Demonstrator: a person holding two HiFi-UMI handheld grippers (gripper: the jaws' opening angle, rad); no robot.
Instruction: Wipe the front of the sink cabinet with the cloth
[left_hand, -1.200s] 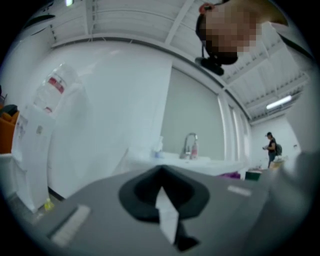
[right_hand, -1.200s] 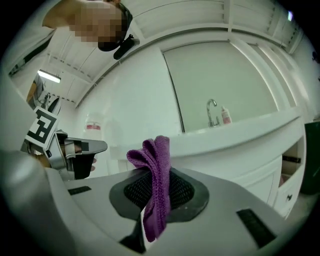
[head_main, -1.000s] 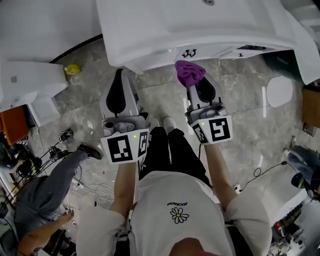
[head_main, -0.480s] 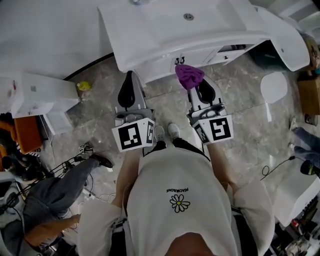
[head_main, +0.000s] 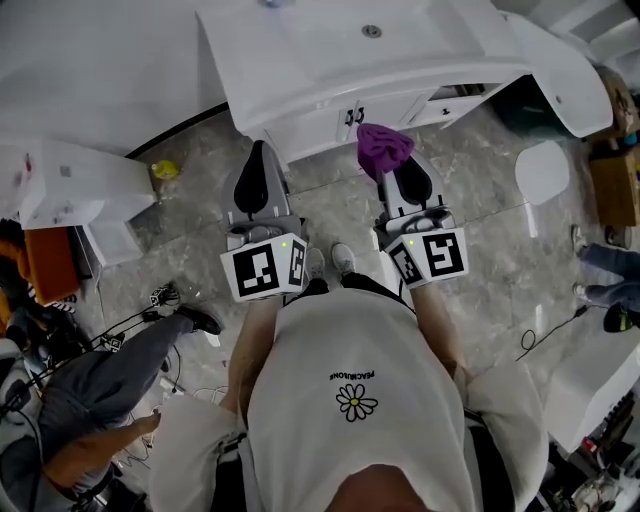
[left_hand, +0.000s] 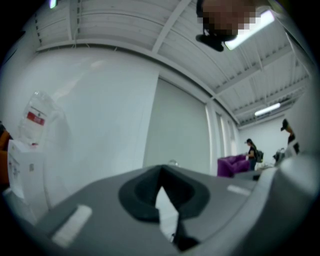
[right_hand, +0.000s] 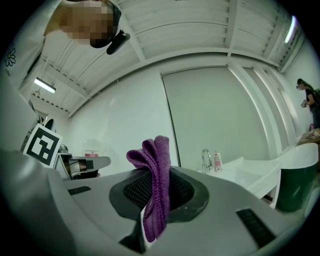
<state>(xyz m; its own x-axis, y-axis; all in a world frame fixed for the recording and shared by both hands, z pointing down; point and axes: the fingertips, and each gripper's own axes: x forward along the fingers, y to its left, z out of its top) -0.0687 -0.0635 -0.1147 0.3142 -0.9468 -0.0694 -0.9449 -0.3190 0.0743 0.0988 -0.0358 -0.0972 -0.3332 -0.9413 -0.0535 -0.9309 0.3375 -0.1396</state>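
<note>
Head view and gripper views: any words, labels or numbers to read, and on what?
None reads clearly.
T-shirt: small print above a daisy, too small to read.
Marker cubes: black square patterns, no words.
Red label on clear bag: blurred.

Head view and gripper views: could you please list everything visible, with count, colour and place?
sink cabinet: one, white, top centre, ahead of the grippers
cloth: one, purple, pinched in the right gripper, near the cabinet front
floor: grey marbled, underfoot
small object: one, yellow, on floor left of cabinet
bin: one, dark green, right of cabinet
second person: one, grey trousers, lower left
left gripper: one, grey, jaws together, empty
right gripper: one, grey, shut on the cloth
</note>
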